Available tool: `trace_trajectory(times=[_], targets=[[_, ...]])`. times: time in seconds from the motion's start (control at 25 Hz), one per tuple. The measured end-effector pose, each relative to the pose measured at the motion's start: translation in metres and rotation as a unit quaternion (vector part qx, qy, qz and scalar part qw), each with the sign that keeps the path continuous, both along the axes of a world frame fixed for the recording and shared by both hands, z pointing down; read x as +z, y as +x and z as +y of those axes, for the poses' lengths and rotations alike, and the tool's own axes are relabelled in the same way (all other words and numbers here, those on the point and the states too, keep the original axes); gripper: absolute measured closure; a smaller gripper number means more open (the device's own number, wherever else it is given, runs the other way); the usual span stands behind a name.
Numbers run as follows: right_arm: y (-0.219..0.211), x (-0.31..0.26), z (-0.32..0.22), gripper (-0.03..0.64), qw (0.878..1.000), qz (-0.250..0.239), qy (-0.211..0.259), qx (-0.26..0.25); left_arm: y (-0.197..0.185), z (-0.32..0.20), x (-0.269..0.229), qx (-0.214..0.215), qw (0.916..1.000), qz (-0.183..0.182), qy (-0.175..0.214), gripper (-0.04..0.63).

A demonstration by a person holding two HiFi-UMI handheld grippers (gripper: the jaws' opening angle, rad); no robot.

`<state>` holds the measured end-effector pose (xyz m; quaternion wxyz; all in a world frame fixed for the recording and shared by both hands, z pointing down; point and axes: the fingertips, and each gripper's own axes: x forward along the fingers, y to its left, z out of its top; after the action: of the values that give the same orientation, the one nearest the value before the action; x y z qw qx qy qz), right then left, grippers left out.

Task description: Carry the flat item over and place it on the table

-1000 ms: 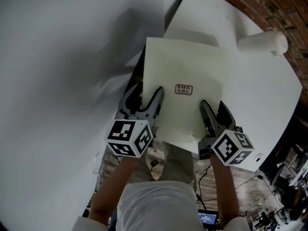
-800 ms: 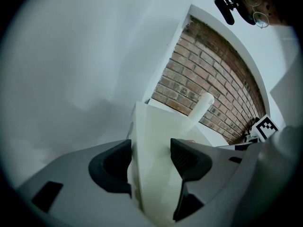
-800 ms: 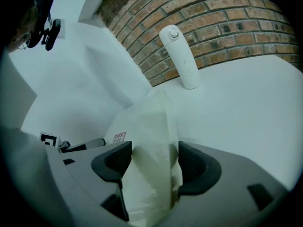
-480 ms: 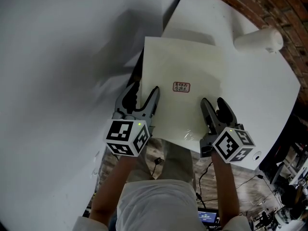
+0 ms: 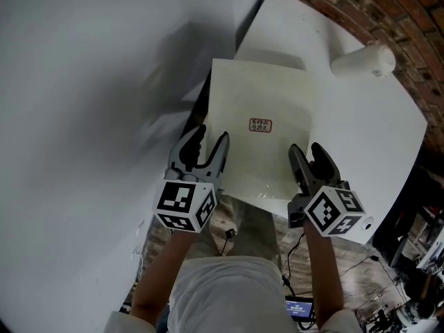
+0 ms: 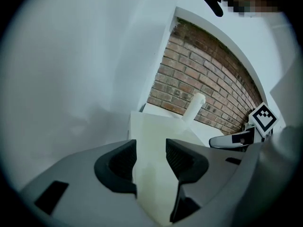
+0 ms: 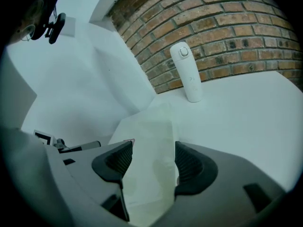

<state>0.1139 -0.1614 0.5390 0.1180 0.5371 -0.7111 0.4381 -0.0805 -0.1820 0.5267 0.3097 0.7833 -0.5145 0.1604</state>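
The flat item point(image 5: 260, 151) is a cream square sheet in clear wrap with a small red label point(image 5: 261, 125). It lies over the near corner of the white table point(image 5: 374, 130), its near edge past the table's edge. My left gripper point(image 5: 210, 136) straddles its near left edge. Its jaws have just been closing, and in the left gripper view the sheet point(image 6: 156, 129) fills the gap and touches both pads. My right gripper point(image 5: 306, 148) grips the near right edge, with the sheet point(image 7: 151, 126) between its pads.
A white cylinder-shaped device point(image 5: 362, 60) stands at the table's far side by the brick wall point(image 7: 227, 27). A large white panel point(image 5: 83, 116) fills the left. Cables and gear lie on the floor point(image 5: 388, 283) at the lower right.
Both grippers have come up a little with the sheet's near edge. The left gripper's fingers stand closer together than before and have rolled slightly.
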Motion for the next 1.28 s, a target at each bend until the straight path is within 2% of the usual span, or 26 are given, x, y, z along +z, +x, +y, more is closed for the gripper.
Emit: trace_trajectory(times=[0.16,0.2,0.28,0.6,1.08,1.28], targets=[[-0.008,-0.013,0.005,0.319,1.000,0.004,0.009,-0.018,0.006,0.005,-0.017,0.007,0.9999,0.003,0.014,0.443],[-0.009,-0.017,0.006,0.338,1.000,0.008,0.013,-0.021,0.006,0.006,-0.021,0.007,0.9998,0.003,0.016,0.458],[-0.010,-0.025,0.009,0.423,0.999,0.011,0.023,-0.023,0.007,0.010,-0.027,0.008,0.9998,-0.001,0.016,0.481],[-0.022,-0.060,0.019,0.552,0.998,0.000,0.043,-0.043,0.009,0.028,-0.062,0.009,0.9995,0.021,0.021,0.551],[-0.040,-0.113,0.045,0.574,0.994,-0.009,0.071,-0.078,0.013,0.060,-0.112,0.015,0.9996,0.014,0.021,0.563],[-0.053,-0.137,0.056,0.574,0.990,-0.013,0.090,-0.111,0.012,0.072,-0.135,0.009,0.9993,0.019,0.031,0.565]])
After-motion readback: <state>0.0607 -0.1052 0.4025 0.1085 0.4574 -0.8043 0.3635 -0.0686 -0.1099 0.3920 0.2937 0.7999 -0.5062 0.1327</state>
